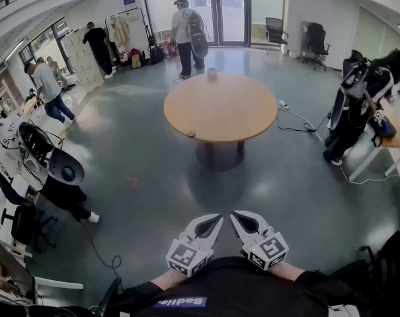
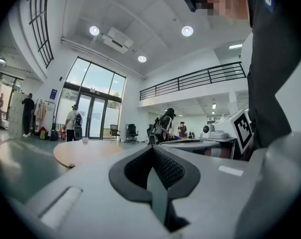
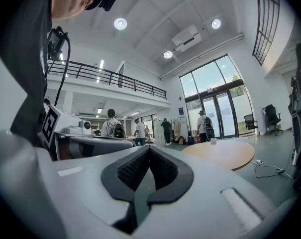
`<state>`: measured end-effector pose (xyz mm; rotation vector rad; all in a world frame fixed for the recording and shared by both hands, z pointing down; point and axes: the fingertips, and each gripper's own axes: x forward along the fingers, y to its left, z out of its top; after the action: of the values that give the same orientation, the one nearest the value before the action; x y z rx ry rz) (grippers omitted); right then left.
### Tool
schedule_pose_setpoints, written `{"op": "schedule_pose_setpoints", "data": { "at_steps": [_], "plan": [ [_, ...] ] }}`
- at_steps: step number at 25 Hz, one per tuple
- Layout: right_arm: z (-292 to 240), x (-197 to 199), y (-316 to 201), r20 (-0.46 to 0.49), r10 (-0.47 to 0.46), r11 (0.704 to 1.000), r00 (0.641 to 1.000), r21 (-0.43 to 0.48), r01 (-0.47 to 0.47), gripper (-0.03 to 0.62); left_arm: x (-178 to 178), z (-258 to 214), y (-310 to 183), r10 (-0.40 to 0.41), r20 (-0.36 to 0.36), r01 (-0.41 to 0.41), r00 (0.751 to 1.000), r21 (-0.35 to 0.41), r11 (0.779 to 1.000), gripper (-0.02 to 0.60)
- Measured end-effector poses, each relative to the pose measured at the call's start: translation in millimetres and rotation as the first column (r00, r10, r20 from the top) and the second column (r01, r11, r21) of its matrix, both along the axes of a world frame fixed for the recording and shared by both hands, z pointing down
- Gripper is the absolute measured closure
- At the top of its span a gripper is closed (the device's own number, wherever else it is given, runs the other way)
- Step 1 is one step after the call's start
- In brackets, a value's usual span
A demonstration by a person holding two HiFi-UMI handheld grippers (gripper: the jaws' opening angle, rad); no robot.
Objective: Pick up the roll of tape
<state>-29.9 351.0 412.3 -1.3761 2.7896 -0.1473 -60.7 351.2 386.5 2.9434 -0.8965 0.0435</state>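
A small dark round thing [image 1: 191,135], too small to tell whether it is the roll of tape, lies at the near left edge of the round wooden table [image 1: 226,111]. The left gripper view shows the same thing [image 2: 71,165] low on the table [image 2: 90,151]. My left gripper [image 1: 216,219] and right gripper [image 1: 236,216] are held side by side close to my chest, far short of the table, both pointing level toward it. Each is shut with nothing in it, as the left gripper [image 2: 152,151] and right gripper [image 3: 149,151] show in their own views.
A white cup [image 1: 211,73] stands at the table's far edge. A cable and power strip [image 1: 283,104] lie on the floor to the table's right. People stand at the left, at the far glass doors and at the right by a desk [image 1: 395,140]. Grey floor lies between me and the table.
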Motion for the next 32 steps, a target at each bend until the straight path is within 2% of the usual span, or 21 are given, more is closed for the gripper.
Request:
{"op": "schedule_pose_setpoints", "data": {
  "at_steps": [11,20,26,32],
  "plan": [
    [2.4,0.1,-3.9,0.008,-0.016,1.000,1.000,-0.012,0.017,0.591,4.8,16.2,0.2,0.018,-0.009,-0.018,1.000,-0.013,1.000,0.561],
    [1.8,27.0,-8.6,0.044,-0.021,1.000,0.999,-0.018,0.022,0.589,26.4,16.5,-3.9,-0.004,0.003,0.004,1.000,-0.022,1.000,0.561],
    [-7.4,57.5,-18.0,0.076,-0.027,1.000,0.997,0.004,0.027,0.589,55.4,6.5,-12.5,-0.018,0.023,0.018,1.000,-0.001,1.000,0.561],
    [0.8,116.1,-22.2,0.091,-0.032,0.999,0.995,0.010,0.031,0.589,111.8,15.1,-15.7,-0.029,0.036,0.029,0.999,0.005,1.000,0.561]
  ]
}}
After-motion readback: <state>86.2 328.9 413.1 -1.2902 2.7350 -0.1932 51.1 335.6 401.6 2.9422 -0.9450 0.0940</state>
